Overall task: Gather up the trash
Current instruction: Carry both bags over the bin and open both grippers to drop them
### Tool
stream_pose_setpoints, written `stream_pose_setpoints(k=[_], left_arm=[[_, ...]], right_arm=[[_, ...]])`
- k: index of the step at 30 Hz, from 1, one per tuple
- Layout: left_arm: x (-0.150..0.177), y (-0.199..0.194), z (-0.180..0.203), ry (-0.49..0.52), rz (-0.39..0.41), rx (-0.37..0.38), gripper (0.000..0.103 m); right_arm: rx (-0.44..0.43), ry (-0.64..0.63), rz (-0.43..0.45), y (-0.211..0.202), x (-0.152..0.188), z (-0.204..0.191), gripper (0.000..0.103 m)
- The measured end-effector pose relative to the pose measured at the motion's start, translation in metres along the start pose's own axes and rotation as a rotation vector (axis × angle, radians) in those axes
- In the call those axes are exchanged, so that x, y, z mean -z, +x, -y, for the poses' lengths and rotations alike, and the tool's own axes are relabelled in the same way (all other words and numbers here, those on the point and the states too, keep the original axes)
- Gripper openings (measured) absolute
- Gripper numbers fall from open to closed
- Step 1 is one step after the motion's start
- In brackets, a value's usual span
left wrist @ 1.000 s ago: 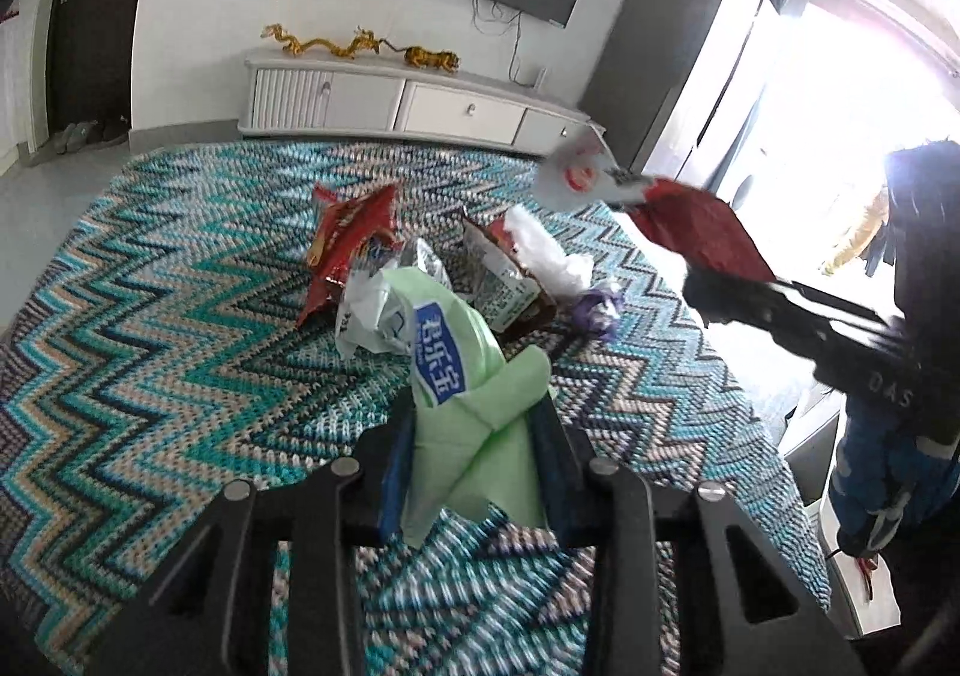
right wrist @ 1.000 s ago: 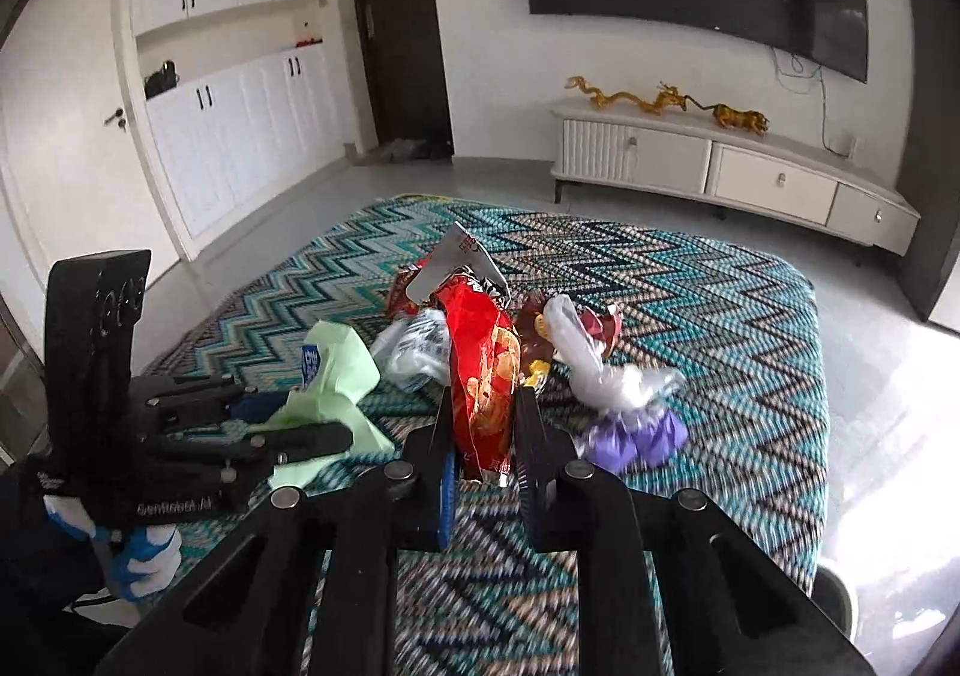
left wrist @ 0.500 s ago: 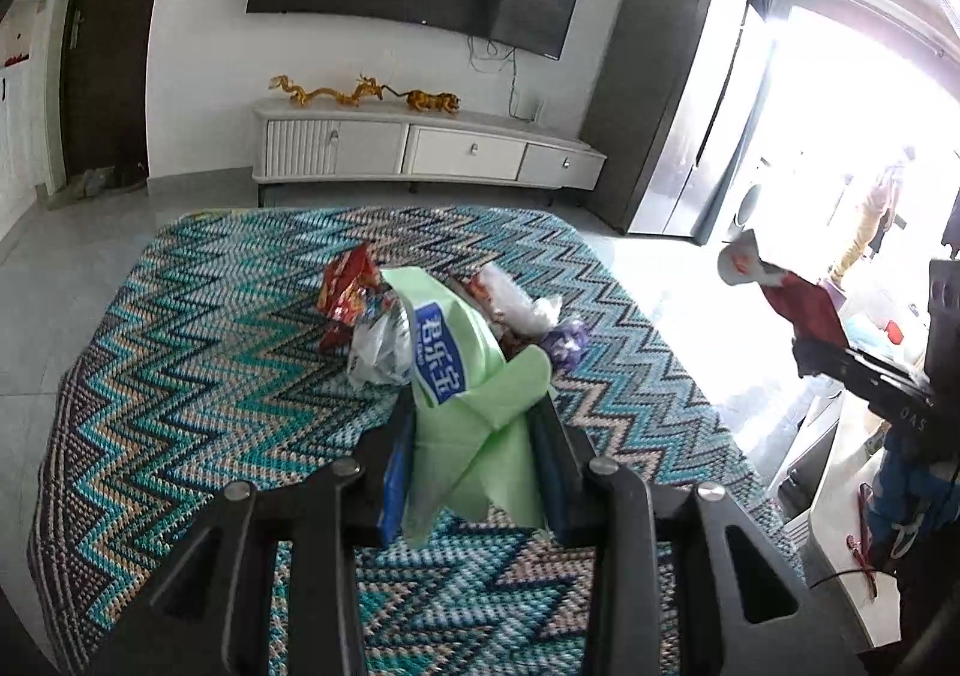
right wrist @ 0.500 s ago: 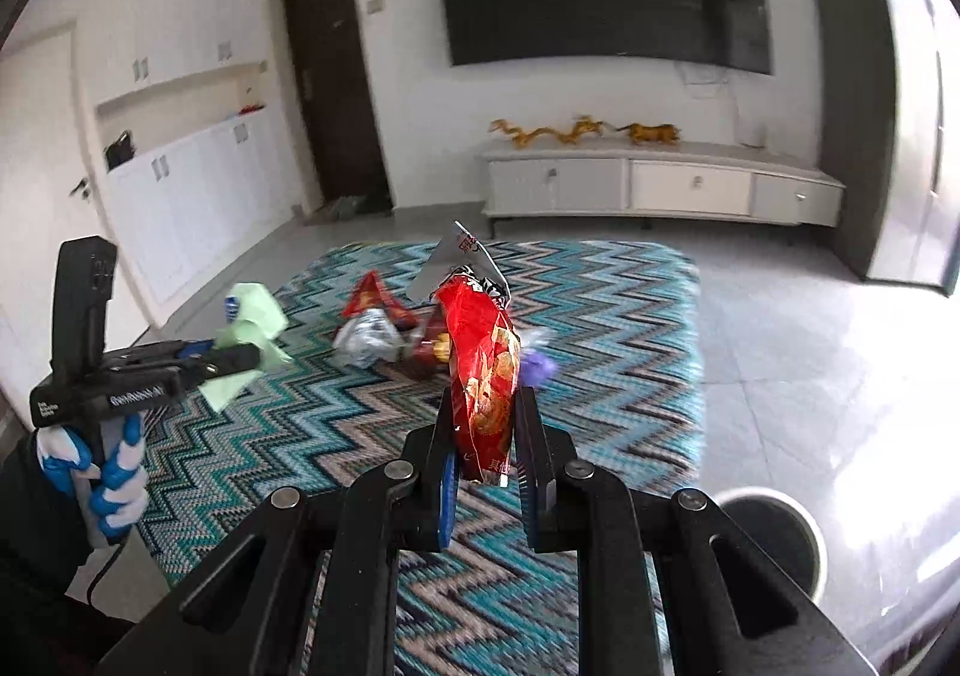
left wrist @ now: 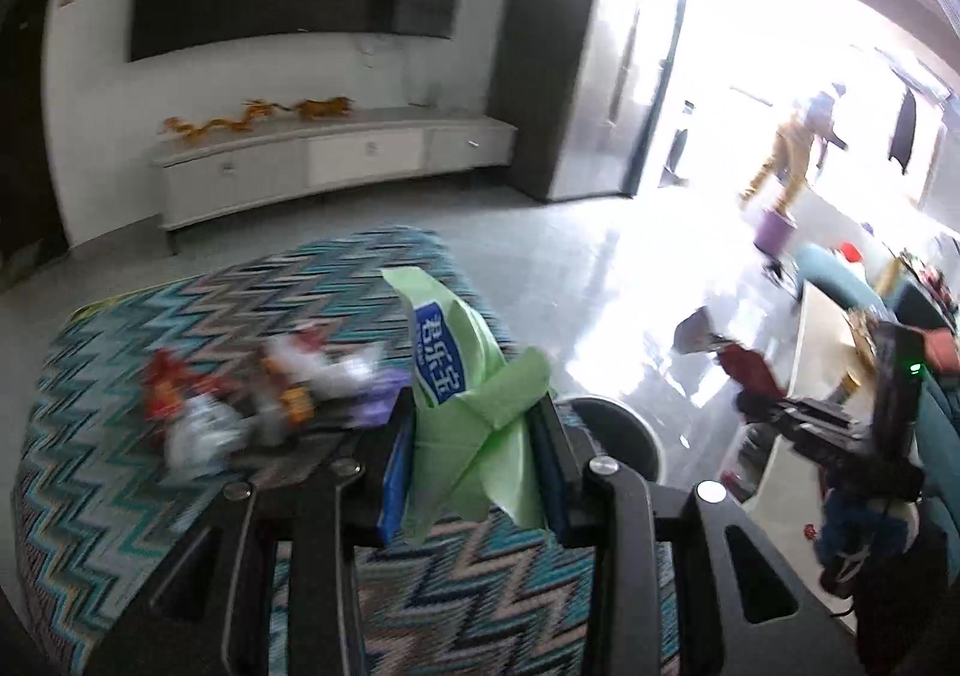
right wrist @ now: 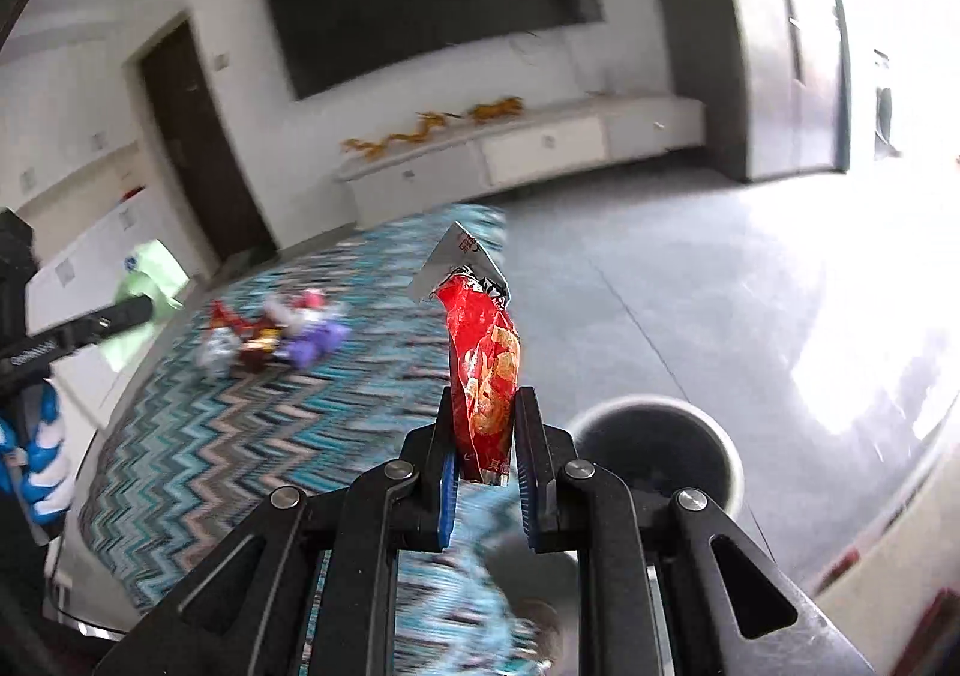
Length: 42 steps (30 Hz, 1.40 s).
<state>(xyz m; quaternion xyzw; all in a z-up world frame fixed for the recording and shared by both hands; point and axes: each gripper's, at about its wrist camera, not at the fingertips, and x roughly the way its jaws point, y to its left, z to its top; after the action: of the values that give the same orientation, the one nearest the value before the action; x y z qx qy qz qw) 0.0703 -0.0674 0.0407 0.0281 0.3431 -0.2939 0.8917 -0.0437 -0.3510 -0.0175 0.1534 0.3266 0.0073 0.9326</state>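
Left wrist view: your left gripper [left wrist: 474,454] clamps green wrapper [left wrist: 474,406] upright over zigzag rug [left wrist: 120,496]; bin [left wrist: 624,430] just beyond; blurred trash pile [left wrist: 264,400] left on rug.
Right wrist view: your right gripper [right wrist: 486,460] pinches red chip bag [right wrist: 483,370], bin [right wrist: 660,442] close at right.

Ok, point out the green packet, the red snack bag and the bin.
green packet [left wrist: 474,424], left wrist view, on its crumpled middle.
red snack bag [right wrist: 485,370], right wrist view, on its printed front.
bin [right wrist: 729,460], right wrist view, on its pale rim.
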Motion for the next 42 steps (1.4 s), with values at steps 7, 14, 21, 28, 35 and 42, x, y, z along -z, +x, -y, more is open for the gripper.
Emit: stream_pose_setpoints(k=[7,14,21,28,35,42], left_arm=[[-0.023,0.095,0.073,0.081,-0.140,0.068,0.035],[-0.033,0.189,0.125,0.138,-0.257,0.126,0.036],[-0.027,0.263,0.153,0.146,-0.353,0.168,0.044],[-0.019,0.292,0.157,0.112,-0.389,0.199,0.051],[-0.020,0.279,0.148,0.094,-0.356,0.185,0.051],[-0.028,0.219,0.150,0.112,-0.183,0.161,0.051]], right_arm=[[0.089,0.166,-0.098,0.043,0.018,0.073,0.017],[0.120,0.257,-0.199,0.101,0.024,0.116,0.018],[0.142,0.320,-0.280,0.154,0.034,0.141,0.021],[0.170,0.362,-0.288,0.172,0.041,0.152,0.041],[0.166,0.369,-0.261,0.157,0.042,0.142,0.041],[0.156,0.352,-0.192,0.118,0.036,0.117,0.041]])
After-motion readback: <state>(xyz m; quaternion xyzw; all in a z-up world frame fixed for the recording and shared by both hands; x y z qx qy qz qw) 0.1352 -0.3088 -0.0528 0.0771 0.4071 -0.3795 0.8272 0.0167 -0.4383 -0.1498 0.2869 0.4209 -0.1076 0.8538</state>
